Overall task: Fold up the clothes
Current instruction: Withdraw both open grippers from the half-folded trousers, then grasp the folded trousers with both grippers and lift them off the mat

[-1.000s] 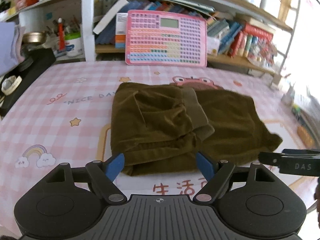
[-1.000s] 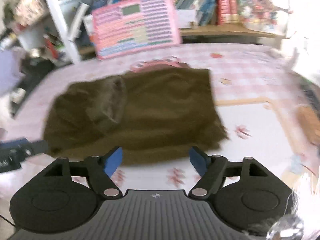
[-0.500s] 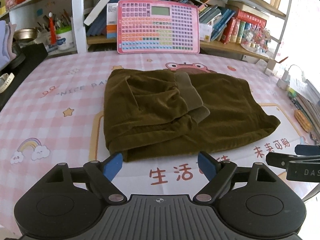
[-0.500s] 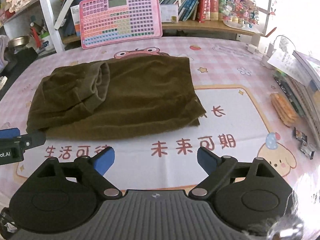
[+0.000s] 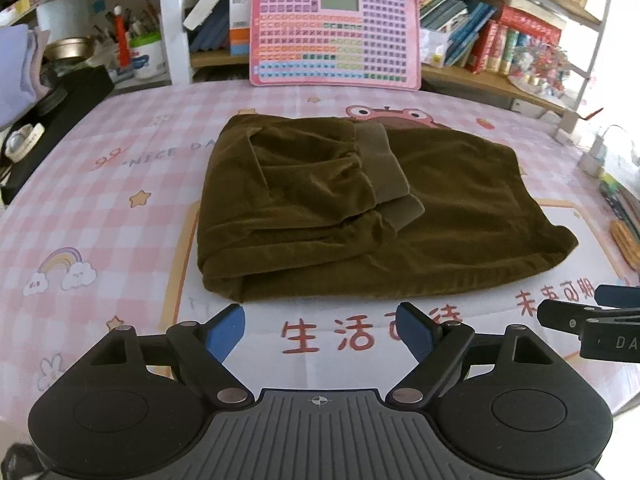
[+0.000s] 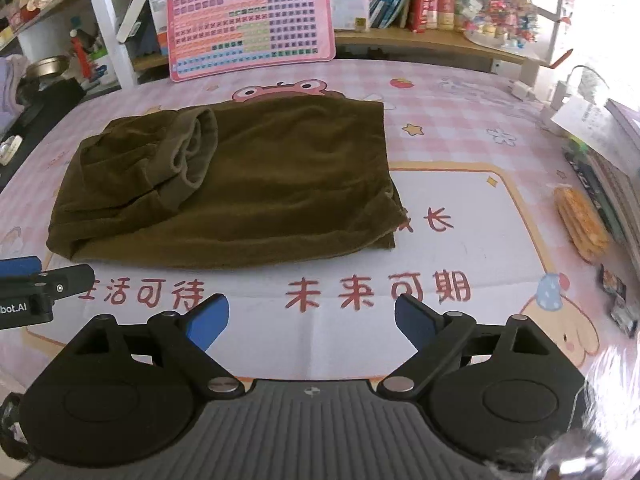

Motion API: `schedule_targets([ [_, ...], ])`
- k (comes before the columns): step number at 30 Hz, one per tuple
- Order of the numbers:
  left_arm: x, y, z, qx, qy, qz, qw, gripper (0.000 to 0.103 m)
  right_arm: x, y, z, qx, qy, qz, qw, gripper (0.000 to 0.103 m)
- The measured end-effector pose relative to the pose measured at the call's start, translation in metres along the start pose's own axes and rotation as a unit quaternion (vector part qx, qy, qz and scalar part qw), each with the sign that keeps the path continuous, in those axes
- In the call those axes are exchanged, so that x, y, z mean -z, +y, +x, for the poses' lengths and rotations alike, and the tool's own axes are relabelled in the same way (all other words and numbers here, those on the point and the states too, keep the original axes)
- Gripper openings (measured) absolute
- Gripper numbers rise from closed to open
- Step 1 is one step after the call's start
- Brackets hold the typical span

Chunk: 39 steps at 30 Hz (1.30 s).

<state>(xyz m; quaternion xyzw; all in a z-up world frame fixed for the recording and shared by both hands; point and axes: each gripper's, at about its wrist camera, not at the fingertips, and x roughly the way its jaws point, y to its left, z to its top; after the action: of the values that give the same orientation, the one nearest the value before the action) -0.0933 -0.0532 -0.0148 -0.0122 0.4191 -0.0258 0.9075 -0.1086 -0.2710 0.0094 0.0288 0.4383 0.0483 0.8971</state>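
The left gripper (image 5: 320, 326), jaws apart and empty, has drawn back from the brown velvet trousers (image 5: 360, 208), which lie folded on the pink checked tablecloth (image 5: 100, 200); the right gripper (image 6: 310, 318), likewise apart, has retreated too. This fold looks set down.

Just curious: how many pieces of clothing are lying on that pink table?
1: a brown garment lies folded mid-table, between both open grippers. Anything tucked inside would be hidden.

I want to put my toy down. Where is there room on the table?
Bare mat lies between the brown garment and the orange biscuit stack, and in front between garment and right tongs. The right edge with books is crowded.
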Motion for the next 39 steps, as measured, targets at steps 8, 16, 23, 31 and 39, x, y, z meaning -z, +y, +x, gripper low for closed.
schedule_targets([
  [8, -0.004, -0.047, 0.008, -0.054, 0.007, -0.037, 0.9978, 0.085, -0.036, -0.068, 0.027, -0.099, 0.025, 0.05, 0.994, 0.086],
  [16, -0.001, -0.099, 0.002, -0.06, -0.019, -0.038, 0.9973, 0.084, -0.069, -0.121, 0.075, -0.209, 0.122, 0.14, 0.96, 0.053],
  [23, -0.003, -0.173, 0.016, -0.046, -0.04, 0.118, 0.9911, 0.083, -0.084, -0.139, 0.107, -0.264, 0.187, 0.177, 0.93, 0.017],
  [31, -0.009, -0.236, 0.068, -0.122, -0.042, 0.32, 0.9384, 0.068, -0.111, -0.149, 0.095, -0.333, 0.183, 0.184, 0.907, 0.014],
  [39, -0.016, -0.26, 0.098, -0.138, -0.069, 0.384, 0.9104, 0.011, -0.119, -0.15, 0.094, -0.338, 0.183, 0.165, 0.908, 0.021],
])
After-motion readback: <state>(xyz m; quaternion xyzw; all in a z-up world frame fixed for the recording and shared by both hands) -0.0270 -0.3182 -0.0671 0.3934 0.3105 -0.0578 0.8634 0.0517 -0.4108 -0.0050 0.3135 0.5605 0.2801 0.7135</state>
